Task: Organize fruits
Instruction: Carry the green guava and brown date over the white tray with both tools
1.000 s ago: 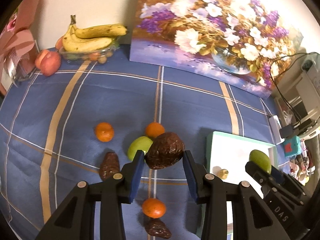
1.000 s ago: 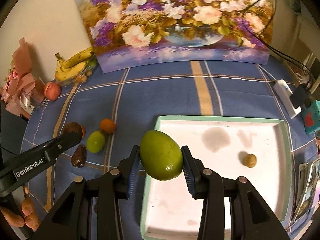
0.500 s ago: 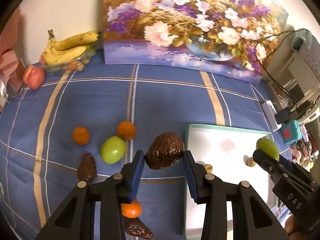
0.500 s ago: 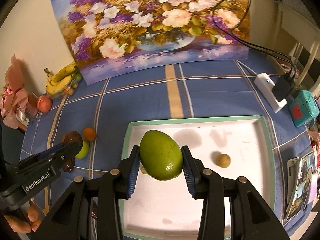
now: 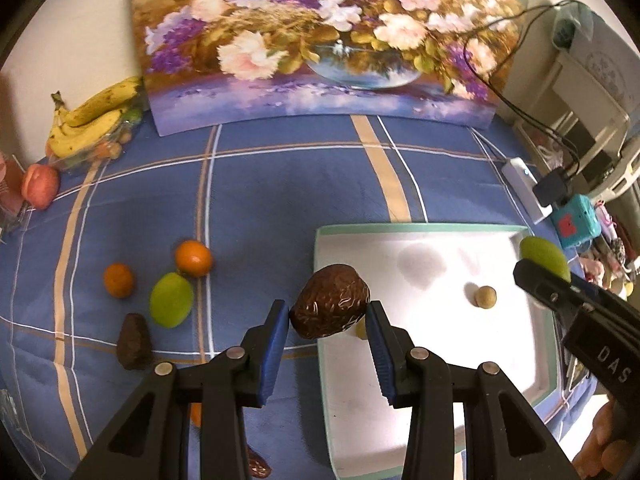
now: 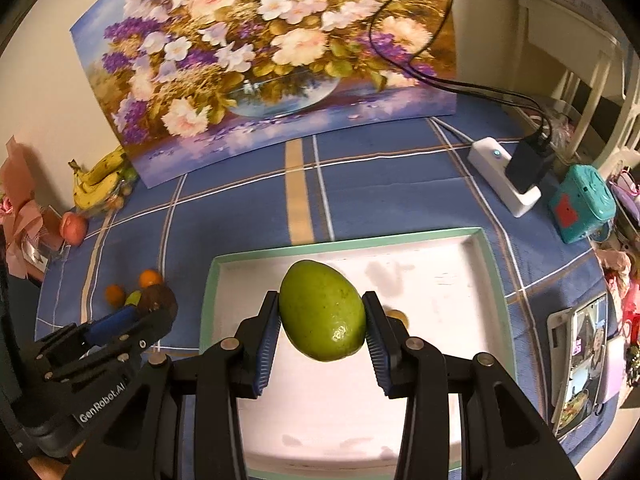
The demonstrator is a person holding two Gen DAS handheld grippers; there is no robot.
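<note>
Both sets of jaws are clamped on fruit. The left gripper (image 5: 328, 316) squeezes a brown avocado (image 5: 330, 306) between its blue pads, and the fruit hangs in the air over the left edge of the white tray (image 5: 440, 432). The right gripper (image 6: 322, 316) squeezes a green avocado (image 6: 322, 310) the same way, up in the air above the middle of the tray.

Inside the tray lies a small round tan fruit (image 5: 485, 297), and another small one peeks out just behind the brown avocado. The tray has a pale green rim and sits on the worktop (image 5: 280, 200), which is covered by a blue cloth with tan and white stripes.

To the left of the tray, more fruit lies on the cloth. Two small oranges (image 5: 193, 258) sit near a green avocado on the cloth (image 5: 171, 300), and a dark brown avocado (image 5: 134, 342) lies just beside that one. One more orange shows partly under the left gripper.

Far back on the left, a bunch of bananas (image 5: 92, 122) rests on a clear box, with a peach (image 5: 40, 191) close by. A big flower painting (image 5: 320, 40) leans against the wall at the back. On the right are a white power strip (image 6: 504, 176) with a black plug in it and a small teal box (image 6: 582, 202).
</note>
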